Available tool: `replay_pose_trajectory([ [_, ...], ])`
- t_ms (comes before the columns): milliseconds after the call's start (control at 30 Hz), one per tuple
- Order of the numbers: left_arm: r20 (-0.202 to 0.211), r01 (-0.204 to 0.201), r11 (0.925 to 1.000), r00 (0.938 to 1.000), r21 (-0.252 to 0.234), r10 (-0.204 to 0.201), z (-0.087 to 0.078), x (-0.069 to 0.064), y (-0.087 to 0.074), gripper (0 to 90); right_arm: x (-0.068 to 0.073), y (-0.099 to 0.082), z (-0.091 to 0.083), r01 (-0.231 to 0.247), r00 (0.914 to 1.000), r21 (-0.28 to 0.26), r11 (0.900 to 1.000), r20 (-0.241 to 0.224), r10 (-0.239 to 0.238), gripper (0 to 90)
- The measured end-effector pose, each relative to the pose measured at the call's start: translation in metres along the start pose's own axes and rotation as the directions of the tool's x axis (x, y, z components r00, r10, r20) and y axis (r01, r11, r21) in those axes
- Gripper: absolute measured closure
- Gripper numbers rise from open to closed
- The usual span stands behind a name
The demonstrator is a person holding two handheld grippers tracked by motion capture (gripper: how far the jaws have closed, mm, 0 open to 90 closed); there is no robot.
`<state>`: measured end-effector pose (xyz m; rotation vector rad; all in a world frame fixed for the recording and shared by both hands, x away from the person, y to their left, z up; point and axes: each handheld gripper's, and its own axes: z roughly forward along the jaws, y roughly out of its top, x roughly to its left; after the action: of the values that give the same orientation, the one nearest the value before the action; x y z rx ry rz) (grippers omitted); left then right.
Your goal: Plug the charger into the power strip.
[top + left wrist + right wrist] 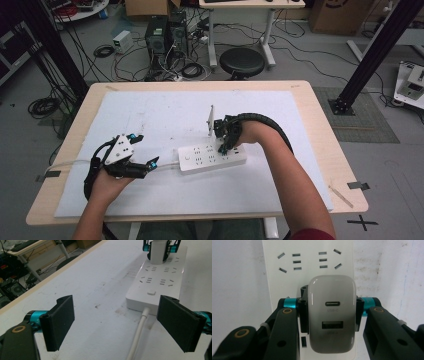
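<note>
The right gripper is clamped on a white rounded-rectangular plastic USB charger, one jaw against each narrow side. The charger stands over the white rectangular plastic power strip, at its right end in the high view; whether it is fully seated cannot be told. Its port face points up toward the gripper camera, and the long axis of that face runs along the strip. Two ports show: an oval upper one with faint lettering reading "USB-C", and a rectangular lower one whose label is too faint to read.

The left gripper is spread wide and holds nothing. In the left gripper view its jaws straddle the white round cord where it leaves the near end of the strip, touching neither cord nor strip.

The strip lies flat near the middle of the white foam sheet, long axis roughly left to right, cord end toward the left gripper. The sheet covers most of the light wooden table. Open sheet surrounds the strip on all sides, widest toward the far edge. No brand marking is legible on the strip.
</note>
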<state>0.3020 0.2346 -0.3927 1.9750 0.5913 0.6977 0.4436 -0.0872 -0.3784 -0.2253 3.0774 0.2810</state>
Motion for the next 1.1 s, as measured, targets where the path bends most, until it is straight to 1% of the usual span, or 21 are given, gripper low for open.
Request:
replay_pose_trajectory([
  [200,0.000,-0.008,0.9999,1.0000,0.010,0.008,-0.004,0.004,0.001,14.8,0.001,0.000,-0.001,-0.003,0.9999,0.003,1.0000,0.010,0.003,62.8],
  [233,-0.002,-0.013,0.9998,0.9999,0.013,0.013,-0.004,0.005,0.002,14.8,0.001,0.000,-0.001,-0.013,0.9999,0.000,0.9999,0.009,0.013,61.8],
  [267,-0.002,-0.011,0.9999,0.9999,0.014,0.011,-0.005,0.006,0.002,14.8,0.000,0.000,-0.001,-0.036,0.9993,-0.006,0.9993,-0.001,0.036,58.4],
  [333,-0.003,-0.014,0.9998,0.9999,0.012,0.014,-0.005,0.007,0.004,14.8,0.000,-0.001,-0.005,-0.055,0.9985,-0.037,0.9978,0.005,0.055,47.8],
  [400,-0.002,-0.012,0.9999,0.9999,0.008,0.012,-0.004,0.007,0.005,14.8,-0.001,-0.005,-0.016,-0.118,0.9922,-0.091,0.9888,0.030,0.121,36.4],
  [433,-0.001,-0.013,0.9999,0.9999,0.009,0.013,-0.003,0.006,0.006,14.8,-0.001,-0.005,-0.016,-0.118,0.9922,-0.091,0.9888,0.030,0.121,36.4],
  [467,0.000,-0.018,0.9998,0.9998,0.008,0.018,-0.003,0.006,0.007,14.8,0.000,-0.009,-0.022,-0.151,0.9870,-0.124,0.9808,0.037,0.156,31.0],
  [500,0.003,-0.019,0.9998,0.9998,0.007,0.019,-0.003,0.006,0.007,14.8,0.000,-0.009,-0.022,-0.151,0.9870,-0.124,0.9808,0.037,0.156,31.0],
  [533,0.002,-0.024,0.9997,0.9997,0.008,0.024,-0.002,0.006,0.008,14.8,0.002,-0.010,-0.026,-0.161,0.9847,-0.138,0.9773,0.044,0.169,30.2],
  [600,0.003,-0.021,0.9998,0.9998,0.001,0.021,-0.002,0.006,0.010,14.8,0.006,-0.016,-0.033,-0.196,0.9769,-0.208,0.9583,0.043,0.209,28.2],
  [633,0.003,-0.022,0.9998,0.9998,-0.004,0.022,-0.002,0.006,0.011,14.8,0.009,-0.020,-0.036,-0.207,0.9737,-0.247,0.9468,0.042,0.224,27.3],
  [667,0.001,-0.027,0.9996,0.9996,-0.004,0.027,-0.003,0.007,0.012,14.8,0.012,-0.024,-0.039,-0.226,0.9676,-0.282,0.9322,0.045,0.248,26.0],
  [700,0.003,-0.027,0.9996,0.9996,-0.008,0.027,-0.003,0.007,0.013,14.8,0.015,-0.029,-0.042,-0.245,0.9615,-0.324,0.9139,0.039,0.272,24.5],
  [767,0.001,-0.032,0.9994,0.9995,-0.015,0.032,-0.004,0.008,0.016,14.8,0.023,-0.037,-0.045,-0.254,0.9543,-0.403,0.8791,0.043,0.296,23.7],
  [800,0.002,-0.032,0.9993,0.9995,-0.021,0.032,-0.004,0.009,0.018,14.8,0.028,-0.042,-0.046,-0.267,0.9479,-0.434,0.8605,0.042,0.316,22.2],
  [833,0.004,-0.034,0.9991,0.9994,-0.026,0.034,-0.005,0.009,0.020,14.8,0.032,-0.046,-0.046,-0.286,0.9419,-0.450,0.8460,0.030,0.335,22.1],
  [900,0.007,-0.040,0.9985,0.9991,-0.036,0.041,-0.006,0.010,0.022,14.8,0.041,-0.054,-0.046,-0.287,0.9377,-0.484,0.8270,0.036,0.346,22.1],
  [1000,0.012,-0.046,0.9982,0.9989,-0.040,0.046,-0.007,0.010,0.024,14.8,0.052,-0.064,-0.045,-0.307,0.9225,-0.517,0.7989,0.045,0.383,21.5],
  [1033,0.015,-0.043,0.9981,0.9989,-0.045,0.044,-0.007,0.011,0.024,14.8,0.060,-0.070,-0.044,-0.319,0.9120,-0.544,0.7759,0.046,0.408,21.1],
  [1067,0.014,-0.040,0.9981,0.9991,-0.048,0.040,-0.008,0.011,0.025,14.8,0.060,-0.070,-0.044,-0.319,0.9120,-0.544,0.7759,0.046,0.408,21.1],
  [1100,0.013,-0.037,0.9979,0.9992,-0.053,0.038,-0.009,0.011,0.025,14.8,0.063,-0.073,-0.044,-0.324,0.9067,-0.557,0.7647,0.048,0.419,21.1],
])
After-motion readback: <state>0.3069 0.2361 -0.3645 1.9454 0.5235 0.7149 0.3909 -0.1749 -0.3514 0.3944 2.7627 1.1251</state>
